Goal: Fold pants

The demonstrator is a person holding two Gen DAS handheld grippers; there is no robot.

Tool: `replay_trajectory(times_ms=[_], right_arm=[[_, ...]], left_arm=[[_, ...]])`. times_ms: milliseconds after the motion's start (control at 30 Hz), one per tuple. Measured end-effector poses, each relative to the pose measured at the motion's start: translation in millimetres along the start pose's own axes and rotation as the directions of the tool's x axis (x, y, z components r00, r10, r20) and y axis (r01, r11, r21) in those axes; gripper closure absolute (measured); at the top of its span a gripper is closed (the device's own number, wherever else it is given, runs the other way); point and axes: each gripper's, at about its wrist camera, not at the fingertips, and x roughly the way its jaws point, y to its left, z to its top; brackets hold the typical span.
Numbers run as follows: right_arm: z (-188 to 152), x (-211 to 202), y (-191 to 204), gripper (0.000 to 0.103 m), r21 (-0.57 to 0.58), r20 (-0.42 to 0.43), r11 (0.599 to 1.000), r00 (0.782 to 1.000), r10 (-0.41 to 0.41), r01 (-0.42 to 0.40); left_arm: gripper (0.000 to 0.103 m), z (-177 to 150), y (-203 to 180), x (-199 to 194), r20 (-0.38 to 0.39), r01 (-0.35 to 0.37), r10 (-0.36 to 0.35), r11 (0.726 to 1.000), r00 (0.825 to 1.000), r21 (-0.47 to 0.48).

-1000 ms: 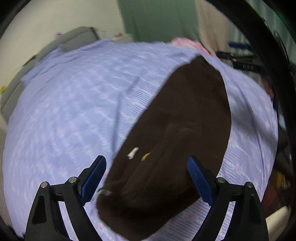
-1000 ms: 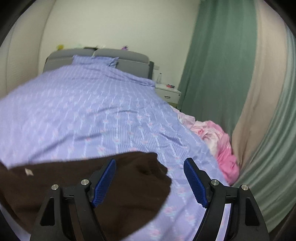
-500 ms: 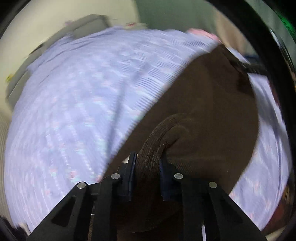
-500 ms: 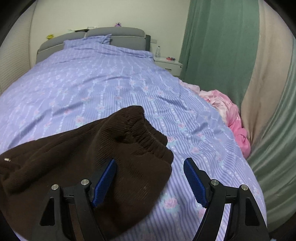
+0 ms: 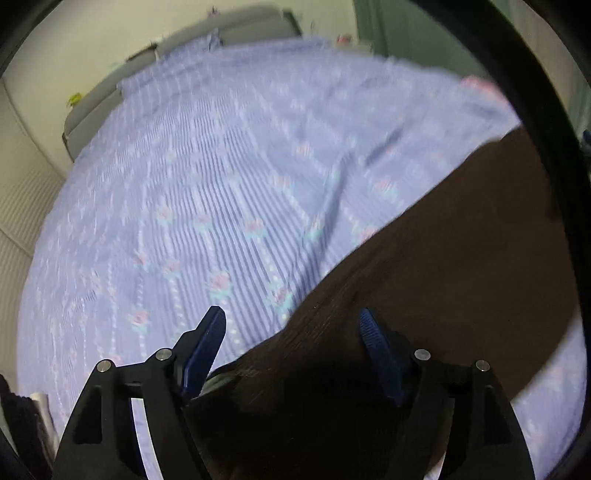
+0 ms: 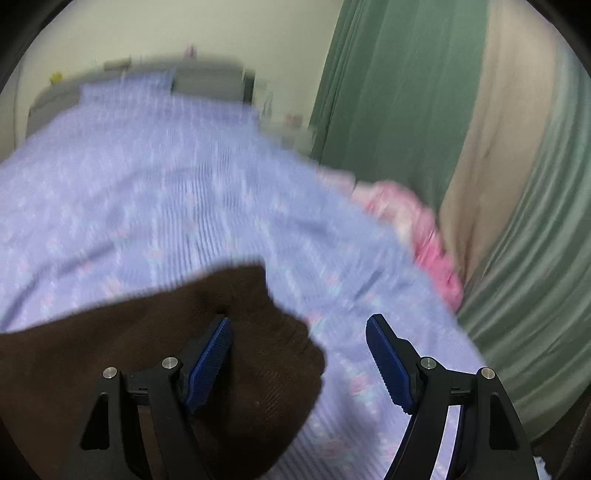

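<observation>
A bed under a lilac floral bedspread point(image 6: 155, 192) fills the room; grey headboard point(image 6: 207, 79) at 12 o'clock against a cream wall point(image 6: 221, 33); green curtains point(image 6: 399, 92) at 2 o'clock; pink bedding point(image 6: 424, 229) at 3 o'clock.

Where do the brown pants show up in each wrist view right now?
Left wrist: brown pants fill the lower right, running under the open left tongs.
Right wrist: brown pants fill the lower left, under the open right tongs' left finger.
Shared landmark: grey headboard beyond the lilac bedspread.
</observation>
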Motion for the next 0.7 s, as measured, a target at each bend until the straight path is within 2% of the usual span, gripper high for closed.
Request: replay_trajectory(times_ms=[33, 100, 133, 233, 300, 367, 500, 600, 700], right_arm=[[0.1, -23.9, -0.8, 0.027, -0.004, 0.058, 1.0, 0.998, 0.017, -0.016], [-2.7, -64.1, -1.4, 0.027, -0.01, 0.11, 0.995, 0.989, 0.102, -0.102], [-6.9, -83.6, 0.4, 0.027, -0.024, 0.117, 0.989, 0.982, 0.149, -0.147], [-29.3, -126.2, 15.6, 0.027, -0.092, 0.13, 0.975, 0.968, 0.215, -0.204], [-48.5, -146.0, 29.7, 0.027, -0.144, 0.124, 0.956, 0.954, 0.274, -0.256], [-70.1, -160.0, 42.0, 0.027, -0.177, 0.097, 0.932, 0.937, 0.337, -0.317], [-102.8, -158.1, 47.2, 0.027, -0.119, -0.001, 0.901, 0.907, 0.421, -0.418], [-123.1, -150.9, 48.1, 0.027, -0.037, -0.092, 0.874, 0.872, 0.48, -0.485], [-134.1, -151.1, 56.5, 0.027, -0.058, -0.098, 0.864, 0.864, 0.494, -0.5]], left_arm=[[0.025, -4.2, 8.6, -16.2, 0.032, 0.01, -0.01, 1.0, 0.999, -0.009], [0.017, -16.8, 28.9, -51.1, 0.112, 0.028, -0.024, 0.999, 0.993, -0.033], [0.016, -27.4, 39.3, -68.6, 0.151, 0.026, -0.019, 0.999, 0.988, -0.047], [0.016, -64.4, 51.6, -102.0, 0.215, -0.021, 0.028, 0.999, 0.976, -0.039], [0.016, -90.4, 48.7, -112.2, 0.226, -0.056, 0.056, 0.998, 0.972, -0.008], [0.016, -118.6, 45.2, -118.5, 0.232, -0.07, 0.073, 0.997, 0.97, -0.023], [0.016, -169.0, 54.8, -122.8, 0.211, -0.001, 0.031, 0.99, 0.977, -0.139], [0.016, -202.1, 49.2, -127.8, 0.238, 0.054, 0.001, 0.973, 0.971, -0.223], [0.016, -224.3, 53.7, -125.1, 0.246, 0.148, -0.064, 0.929, 0.967, -0.338]])
